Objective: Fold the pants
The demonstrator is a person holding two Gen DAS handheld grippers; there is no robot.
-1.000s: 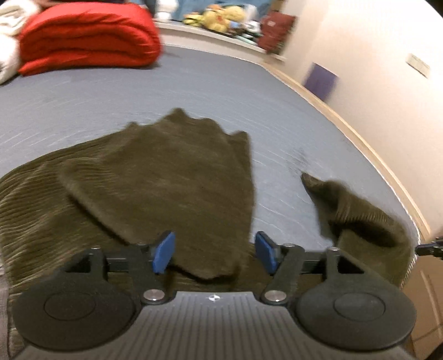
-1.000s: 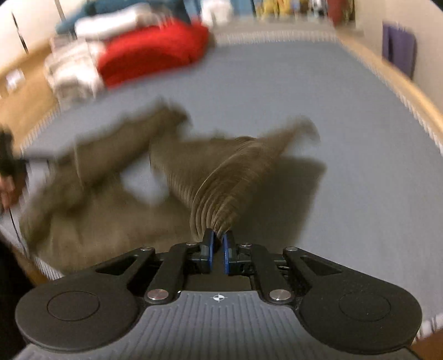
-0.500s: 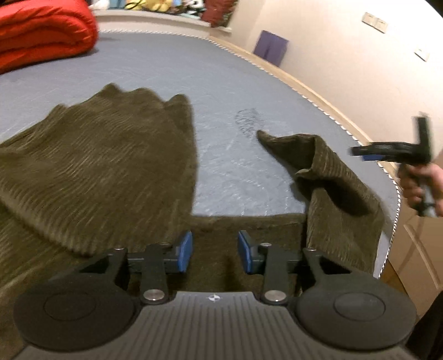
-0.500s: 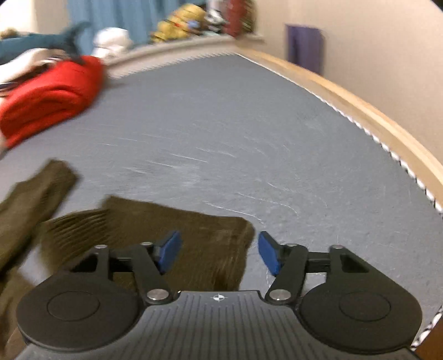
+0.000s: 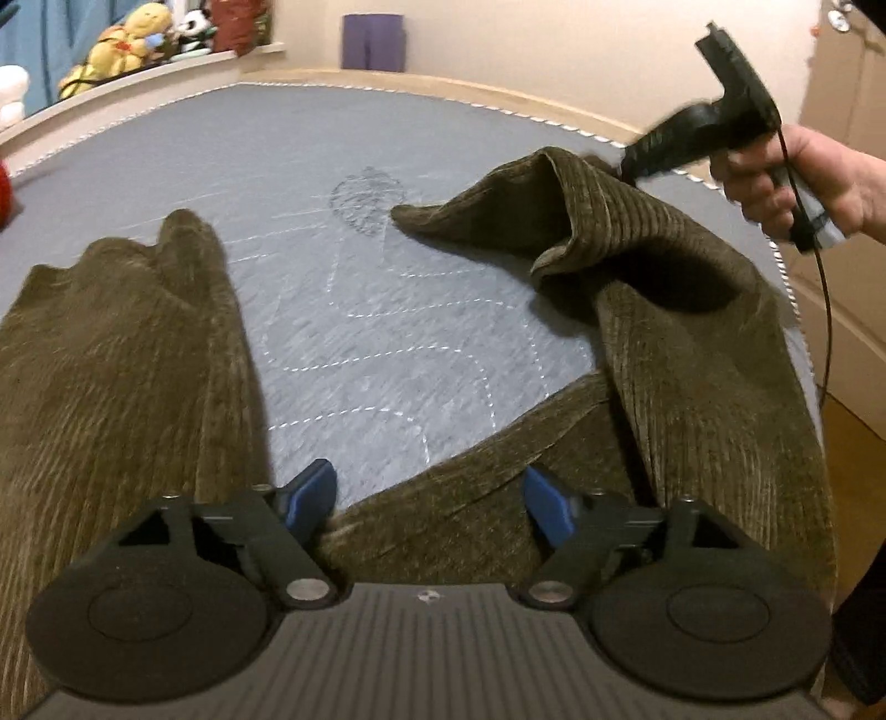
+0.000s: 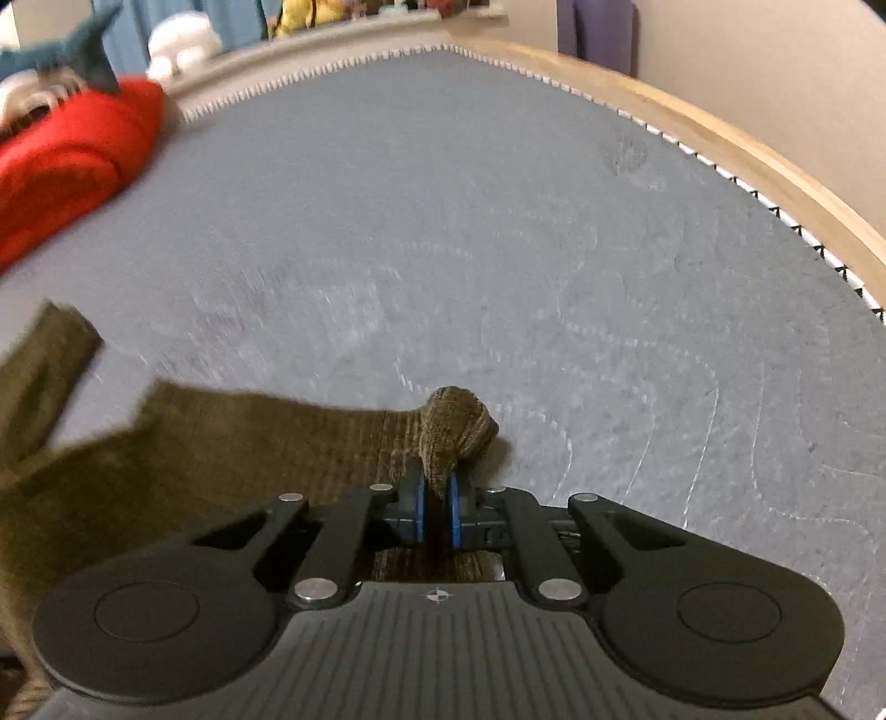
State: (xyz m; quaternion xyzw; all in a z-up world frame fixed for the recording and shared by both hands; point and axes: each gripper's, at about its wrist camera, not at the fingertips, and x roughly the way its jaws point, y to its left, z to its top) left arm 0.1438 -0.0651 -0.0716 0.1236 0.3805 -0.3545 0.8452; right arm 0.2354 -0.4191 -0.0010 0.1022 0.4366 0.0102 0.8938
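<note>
Olive corduroy pants (image 5: 127, 354) lie spread on the grey mattress (image 5: 387, 310), one leg at the left and the other folded over itself at the right (image 5: 681, 310). My left gripper (image 5: 429, 501) hovers low over the crotch edge with its jaws opening. Cloth lies under the blue pads (image 5: 310, 490), which do not press on it. In the right wrist view my right gripper (image 6: 437, 509) is shut on a bunched hem of the pants (image 6: 457, 429). That gripper (image 5: 659, 149) also shows in the left wrist view, held by a hand (image 5: 814, 177) at the folded leg's far end.
A folded red blanket (image 6: 72, 166) lies at the far left of the mattress. Stuffed toys (image 5: 122, 44) sit on the ledge behind. A wooden bed frame (image 6: 720, 160) runs along the right edge by the wall, and a purple object (image 5: 371, 50) leans there.
My left gripper slid right and down over the pants, narrowing then widening. My right gripper let go of the lifted cloth, dropped to the leg's end and shut on it.
</note>
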